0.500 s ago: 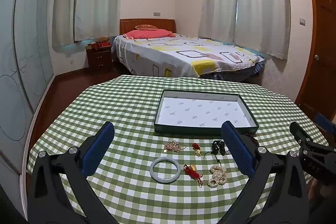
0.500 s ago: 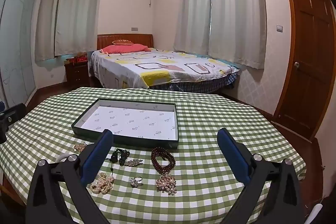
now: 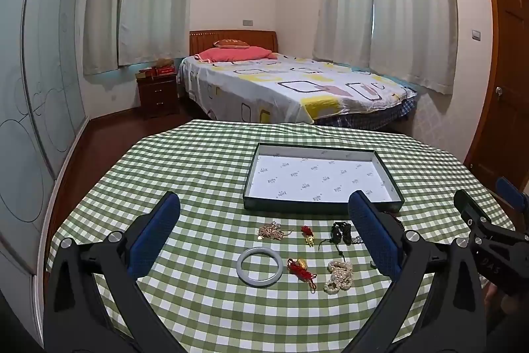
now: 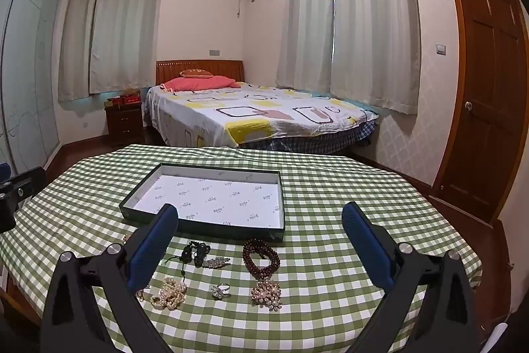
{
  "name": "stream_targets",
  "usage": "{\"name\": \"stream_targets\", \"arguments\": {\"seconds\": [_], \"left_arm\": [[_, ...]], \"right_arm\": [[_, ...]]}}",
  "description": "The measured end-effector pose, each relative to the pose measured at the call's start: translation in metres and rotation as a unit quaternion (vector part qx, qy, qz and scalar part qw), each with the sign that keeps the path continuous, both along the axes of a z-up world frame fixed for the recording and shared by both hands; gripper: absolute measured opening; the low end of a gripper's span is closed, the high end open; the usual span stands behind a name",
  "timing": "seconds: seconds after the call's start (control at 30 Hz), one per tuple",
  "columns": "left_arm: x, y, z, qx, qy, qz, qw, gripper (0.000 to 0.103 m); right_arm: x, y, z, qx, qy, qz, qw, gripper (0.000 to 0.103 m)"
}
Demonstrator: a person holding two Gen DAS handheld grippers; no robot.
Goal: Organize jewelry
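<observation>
An empty dark-rimmed tray with a white floor (image 3: 322, 209) (image 4: 205, 229) lies on the green checked table. In front of it lie a pale jade bangle (image 3: 260, 267), a gold chain (image 3: 271, 231), red-corded charms (image 3: 301, 267), a black cord piece (image 3: 340, 232) (image 4: 195, 252), a pearl strand (image 3: 339, 277) (image 4: 168, 290), dark red beads (image 4: 261, 257), a ring (image 4: 221, 289) and a brooch (image 4: 266, 293). My left gripper (image 3: 264, 234) is open and empty above the bangle. My right gripper (image 4: 259, 242) is open and empty above the beads; it also shows in the left wrist view (image 3: 489, 234).
The round table's cloth (image 3: 198, 171) drops off at its edges. Behind it stand a bed (image 3: 291, 88), a nightstand (image 3: 158, 95) and a wooden door (image 4: 486, 95) at right. A wardrobe (image 3: 33, 88) lines the left wall.
</observation>
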State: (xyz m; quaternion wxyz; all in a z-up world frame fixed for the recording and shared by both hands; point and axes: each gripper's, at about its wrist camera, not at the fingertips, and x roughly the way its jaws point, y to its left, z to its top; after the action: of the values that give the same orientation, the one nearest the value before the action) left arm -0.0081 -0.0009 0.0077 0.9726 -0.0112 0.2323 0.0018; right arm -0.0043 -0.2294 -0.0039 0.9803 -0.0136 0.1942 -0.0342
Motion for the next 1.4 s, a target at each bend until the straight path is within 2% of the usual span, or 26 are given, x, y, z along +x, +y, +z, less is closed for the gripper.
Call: {"name": "stream_targets", "arguments": {"seconds": [1.4], "left_arm": [[0.0011, -0.0006, -0.0022, 0.004, 0.013, 0.006, 0.9999, 0.099]], "right_arm": [[-0.0023, 0.0018, 0.0000, 0.001, -0.004, 0.003, 1.000, 0.097]]}}
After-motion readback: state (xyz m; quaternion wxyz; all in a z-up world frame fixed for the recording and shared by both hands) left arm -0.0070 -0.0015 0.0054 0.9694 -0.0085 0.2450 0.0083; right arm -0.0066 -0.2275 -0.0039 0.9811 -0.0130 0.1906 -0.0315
